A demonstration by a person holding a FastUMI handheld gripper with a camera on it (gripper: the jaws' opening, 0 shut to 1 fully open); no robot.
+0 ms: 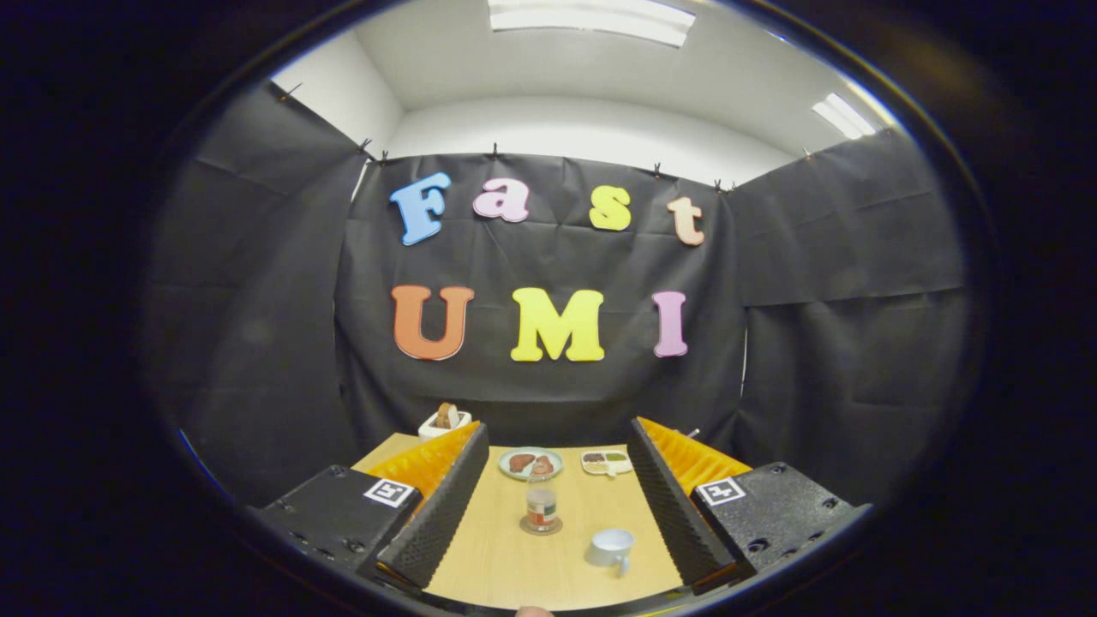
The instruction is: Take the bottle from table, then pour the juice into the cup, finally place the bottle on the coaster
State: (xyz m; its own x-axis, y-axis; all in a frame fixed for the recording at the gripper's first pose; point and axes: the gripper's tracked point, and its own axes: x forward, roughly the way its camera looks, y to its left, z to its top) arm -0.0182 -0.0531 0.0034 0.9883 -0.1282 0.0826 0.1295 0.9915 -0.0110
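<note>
- Currently, the gripper (557, 433) is held above the near edge of the wooden table (497, 566). Its two fingers are spread wide apart, and nothing is clamped between them.
- Beyond the left finger, a small white holder with a slice of bread (445, 419) is seen at the far corner of the table.
- A plate with food (530, 463) is placed at the far side, between the two fingers.
- The bottle (541, 506) is standing upright in the middle of the table, ahead of the fingers and well apart from both. A round brown coaster (541, 527) is seen under its base, so the bottle stands where the task wants it at the end.
- A small divided tray (607, 463) is placed just beside the plate.
- The white cup (613, 547) is standing nearer than the bottle, close to the right finger. Whether juice is inside it cannot be told.
- Two stages are fitted by this scene: the bottle set down on the coaster after the pouring and released, or the bottle waiting on the coaster to be picked up. This cannot be decided from the cup.
- For any approach, the open fingers need to be centred on the bottle and kept away from the cup, which could be knocked over easily.
</note>
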